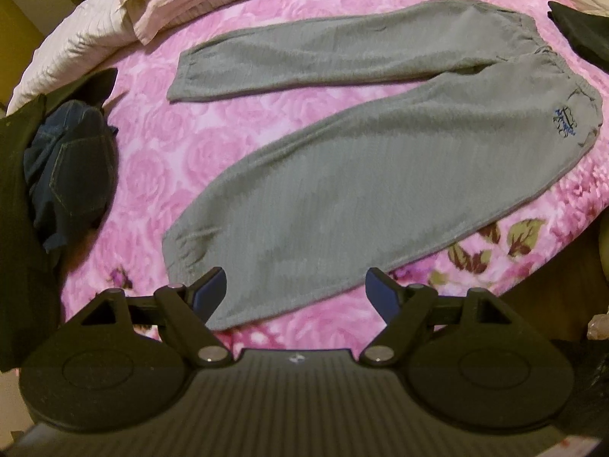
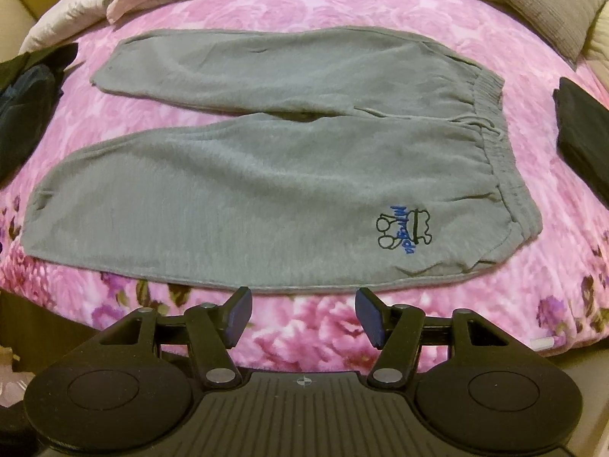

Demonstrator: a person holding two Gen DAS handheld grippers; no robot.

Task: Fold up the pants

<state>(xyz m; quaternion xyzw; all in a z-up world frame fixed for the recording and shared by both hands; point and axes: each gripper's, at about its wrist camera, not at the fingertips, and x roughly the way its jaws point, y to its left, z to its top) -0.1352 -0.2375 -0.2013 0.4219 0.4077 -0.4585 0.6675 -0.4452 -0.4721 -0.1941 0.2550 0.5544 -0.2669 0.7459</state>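
Right wrist view — grey pants (image 2: 243,175) flat, legs apart.

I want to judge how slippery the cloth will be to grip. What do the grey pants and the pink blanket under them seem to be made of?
Grey pants: likely a soft knit fleece or sweatshirt cotton; matte, slightly fuzzy nap, a gathered elastic waistband and a stitched logo.

Pink blanket: probably plush synthetic fleece; faint sheen, soft pile, printed rose pattern.

Neither can be confirmed by look alone.
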